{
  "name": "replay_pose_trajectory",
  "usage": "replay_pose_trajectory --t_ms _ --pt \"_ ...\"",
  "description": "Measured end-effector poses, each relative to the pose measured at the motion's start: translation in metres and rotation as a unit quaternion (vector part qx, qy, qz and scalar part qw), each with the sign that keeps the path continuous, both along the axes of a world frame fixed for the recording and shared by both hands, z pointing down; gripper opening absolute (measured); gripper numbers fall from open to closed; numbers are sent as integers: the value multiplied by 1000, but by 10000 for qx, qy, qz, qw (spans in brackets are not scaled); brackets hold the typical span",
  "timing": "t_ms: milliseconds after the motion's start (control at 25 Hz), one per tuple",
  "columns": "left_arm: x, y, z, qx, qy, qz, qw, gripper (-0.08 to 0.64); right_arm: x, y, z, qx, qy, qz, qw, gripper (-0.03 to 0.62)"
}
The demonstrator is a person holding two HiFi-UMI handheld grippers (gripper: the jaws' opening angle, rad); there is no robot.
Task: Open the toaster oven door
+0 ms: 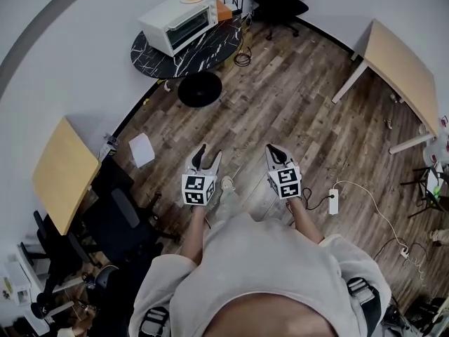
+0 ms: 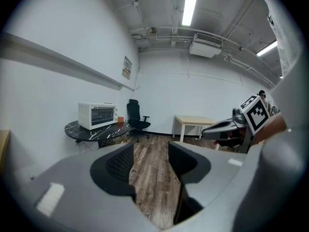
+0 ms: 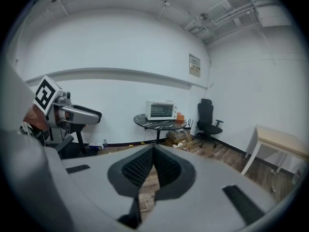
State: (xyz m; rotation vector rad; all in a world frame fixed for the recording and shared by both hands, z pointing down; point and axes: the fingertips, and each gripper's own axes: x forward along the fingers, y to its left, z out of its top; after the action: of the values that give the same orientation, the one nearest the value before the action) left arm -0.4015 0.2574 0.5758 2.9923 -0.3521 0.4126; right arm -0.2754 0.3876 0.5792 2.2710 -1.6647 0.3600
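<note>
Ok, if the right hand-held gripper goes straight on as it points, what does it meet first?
Only bare floor nearby. Farther on, the right hand-held gripper lines up with the round black table carrying the toaster oven; likely table edge first, depth unclear.

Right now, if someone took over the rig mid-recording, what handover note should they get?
Left gripper: jaws apart, nothing between them.
Right gripper: jaws closed together, empty.
Both are held out in front of the person, well away from the job.
The toaster oven sits on the round black table at the far wall. Its door looks closed.
Done: nothing yet.
Left: walk over to the table, take the door's handle with one gripper and pull the door open.
</note>
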Motion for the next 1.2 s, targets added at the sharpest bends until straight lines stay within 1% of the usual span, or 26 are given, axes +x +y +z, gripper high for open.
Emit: replay_pose_trajectory --t_ms 240,520,760,1000,1200 --pt "39 -58 -10 -32 46 104 9999 219 35 -50 -12 -80 14 129 9999 14" --pt "80 -113 -16 -61 71 245 9997 219 72 -102 -21 -115 72 237 9996 14" --pt "122 -160 -18 -46 104 421 9990 219 105 -146 -25 -76 99 343 9993 14" --pt "163 -197 -21 -8 117 572 9983 219 139 -179 -23 -74 94 478 9988 12" --pt "187 -218 -18 1 100 670 9977 219 161 -199 -19 -69 87 578 9983 14"
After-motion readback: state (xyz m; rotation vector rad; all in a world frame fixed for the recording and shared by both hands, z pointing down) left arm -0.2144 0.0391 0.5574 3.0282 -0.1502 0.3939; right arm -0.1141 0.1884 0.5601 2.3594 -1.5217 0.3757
